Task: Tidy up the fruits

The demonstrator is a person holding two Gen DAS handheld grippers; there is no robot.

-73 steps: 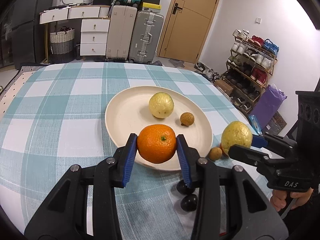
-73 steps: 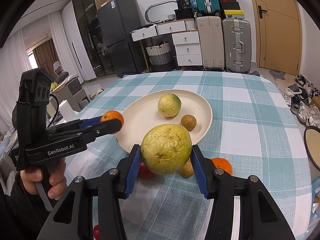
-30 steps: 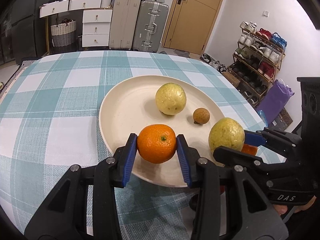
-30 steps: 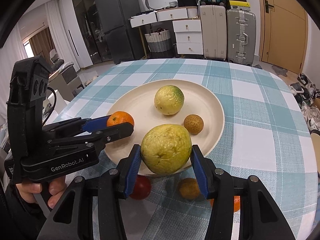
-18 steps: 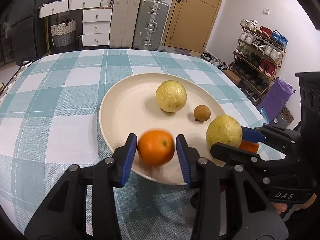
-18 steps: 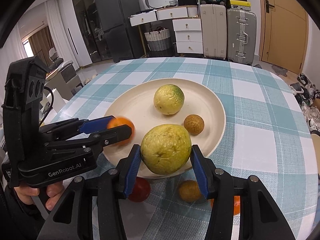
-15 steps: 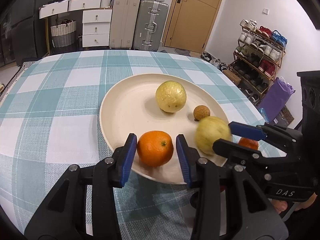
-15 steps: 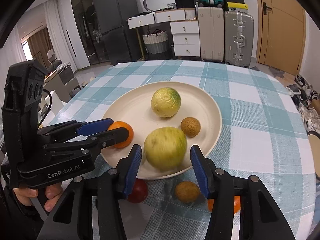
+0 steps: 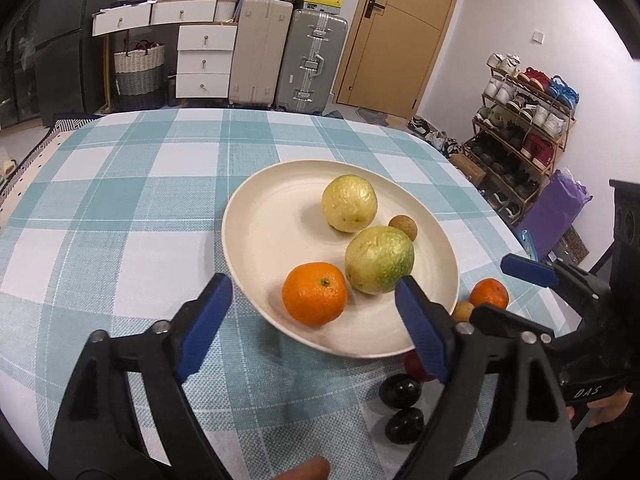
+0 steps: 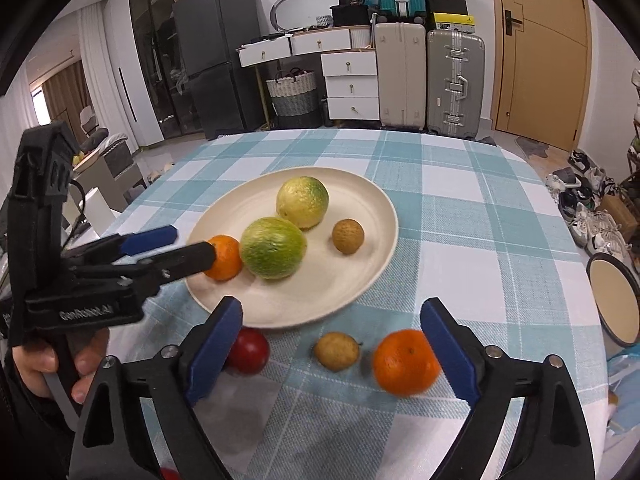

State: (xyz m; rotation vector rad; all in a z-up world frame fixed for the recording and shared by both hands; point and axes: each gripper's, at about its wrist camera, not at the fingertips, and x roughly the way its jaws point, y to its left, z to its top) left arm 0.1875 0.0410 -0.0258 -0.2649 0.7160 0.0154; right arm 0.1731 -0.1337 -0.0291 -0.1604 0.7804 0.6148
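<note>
The left gripper (image 9: 308, 320) is seen with its jaws opening, spread wide to either side of an orange (image 9: 315, 294) that rests free on the near part of the cream plate (image 9: 264, 216); the blue pads do not touch it. The right gripper (image 10: 332, 344) is likewise opening, its jaws wide and empty, and the green-yellow guava (image 10: 273, 253) sits on the plate beside the orange, close enough that contact cannot be ruled out. Farther back on the plate a second, yellower guava (image 10: 302, 201) and a small brown longan (image 10: 348, 236) are found. Still off the plate, on the checked worktop (image 10: 460, 216), a second orange (image 10: 406, 361), another longan (image 10: 336, 350) and a red fruit (image 10: 248, 350) lie just in front of the right jaws, and two dark round fruits (image 9: 400, 390) are visible near the left gripper's right finger. The step in hand is judged to be the release: both placed fruits should be left undisturbed, so each gripper is best drawn straight back and slightly upward with the jaws kept wide, so that no pad clips a fruit and sets it rolling toward the rim. The loose orange seems the natural next target for the right gripper; it should be straddled squarely across its widest part and closed on gently, since round fruit slips aside easily.
</note>
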